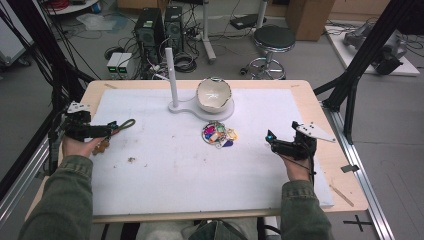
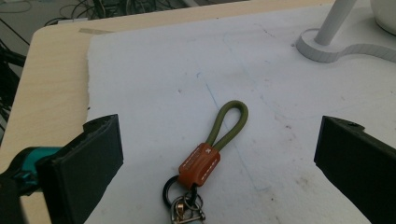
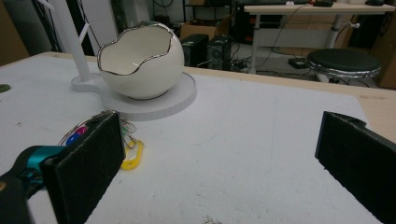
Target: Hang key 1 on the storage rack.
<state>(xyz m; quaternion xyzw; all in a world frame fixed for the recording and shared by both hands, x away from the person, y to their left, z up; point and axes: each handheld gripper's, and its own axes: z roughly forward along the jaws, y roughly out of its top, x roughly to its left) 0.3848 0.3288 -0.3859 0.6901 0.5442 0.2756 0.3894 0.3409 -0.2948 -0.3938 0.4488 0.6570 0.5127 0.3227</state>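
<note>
Black jaws of the left gripper [image 2: 219, 154] stand wide apart with nothing held, and the key strap [image 2: 212, 149] lies flat on the white mat [image 2: 154, 84] between them. Its long axis runs away from the jaws, green loop [image 2: 231, 121] at the far end, brown leather sleeve [image 2: 200, 164] and metal rings [image 2: 184, 203] at the near end. The rings are cut off at the bottom edge, so what hangs from them is hard to tell. From above, the left gripper [image 1: 107, 130] is right at the strap, while the right gripper [image 1: 272, 140], also wide open and empty, sits well apart, nearer the tagged keys [image 1: 219, 134] in front of the bowl [image 1: 214, 95]. Closing on the sleeve looks like the likely next move.
</note>
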